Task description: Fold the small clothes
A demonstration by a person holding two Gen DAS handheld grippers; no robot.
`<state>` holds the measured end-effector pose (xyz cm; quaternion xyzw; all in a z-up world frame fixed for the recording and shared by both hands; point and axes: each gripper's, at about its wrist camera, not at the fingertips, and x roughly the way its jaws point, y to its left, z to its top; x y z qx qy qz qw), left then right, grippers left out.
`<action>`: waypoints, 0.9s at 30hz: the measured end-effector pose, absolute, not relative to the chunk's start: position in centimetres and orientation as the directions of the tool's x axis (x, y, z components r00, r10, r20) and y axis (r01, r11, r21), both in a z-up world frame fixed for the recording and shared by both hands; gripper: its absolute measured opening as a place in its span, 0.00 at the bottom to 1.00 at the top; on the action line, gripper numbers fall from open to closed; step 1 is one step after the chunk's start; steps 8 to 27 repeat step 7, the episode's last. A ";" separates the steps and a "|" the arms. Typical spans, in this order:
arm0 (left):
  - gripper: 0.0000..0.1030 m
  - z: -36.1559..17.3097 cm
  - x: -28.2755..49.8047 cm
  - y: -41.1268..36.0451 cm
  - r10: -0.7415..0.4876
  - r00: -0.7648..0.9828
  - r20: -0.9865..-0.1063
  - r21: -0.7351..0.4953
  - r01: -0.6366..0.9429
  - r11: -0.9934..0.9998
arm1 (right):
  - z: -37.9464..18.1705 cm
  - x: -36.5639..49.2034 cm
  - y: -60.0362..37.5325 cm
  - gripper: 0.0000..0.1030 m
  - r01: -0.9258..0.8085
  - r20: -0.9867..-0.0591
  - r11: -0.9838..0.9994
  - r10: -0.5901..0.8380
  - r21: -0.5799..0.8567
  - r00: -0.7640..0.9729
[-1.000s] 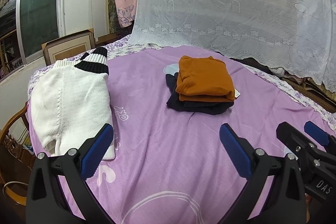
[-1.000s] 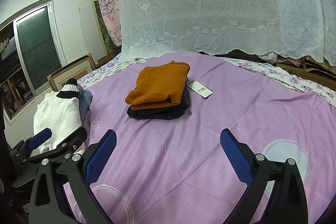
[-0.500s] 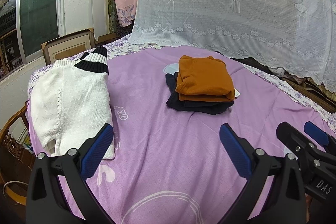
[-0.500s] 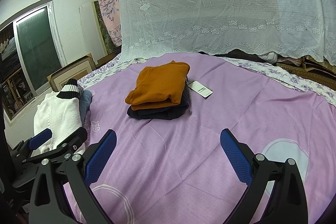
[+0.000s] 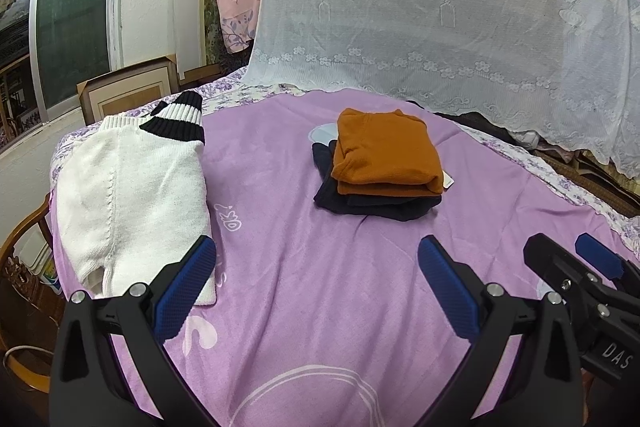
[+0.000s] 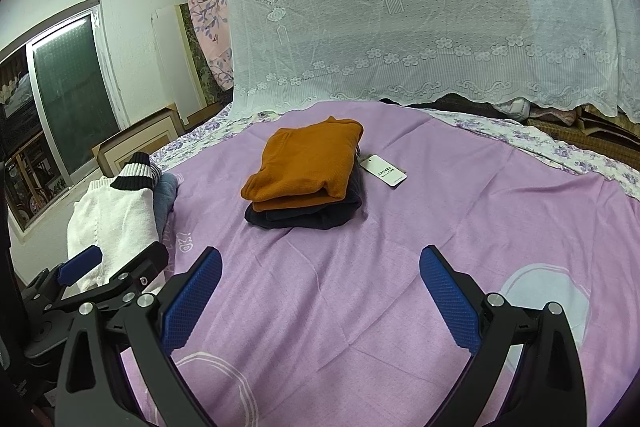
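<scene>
A folded orange garment lies on a folded dark navy one in the middle of the purple bedsheet; the stack also shows in the right wrist view, with a white paper tag beside it. A white knit sweater with black-and-white cuffs lies at the bed's left edge, also in the right wrist view. My left gripper is open and empty above the sheet, near the sweater's lower edge. My right gripper is open and empty, in front of the stack.
A white lace net hangs behind the bed. A framed picture leans on the wall by a window. A wooden chair stands left of the bed. A grey-blue cloth lies next to the sweater.
</scene>
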<state>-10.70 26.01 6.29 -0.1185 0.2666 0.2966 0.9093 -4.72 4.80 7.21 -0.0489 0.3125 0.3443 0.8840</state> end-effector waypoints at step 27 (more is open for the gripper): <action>0.96 6.4 -10.7 25.9 0.478 0.684 -0.551 -0.061 -0.605 0.794 | 7.2 -4.8 4.8 0.97 -0.638 -0.586 0.758 0.579 0.132 0.567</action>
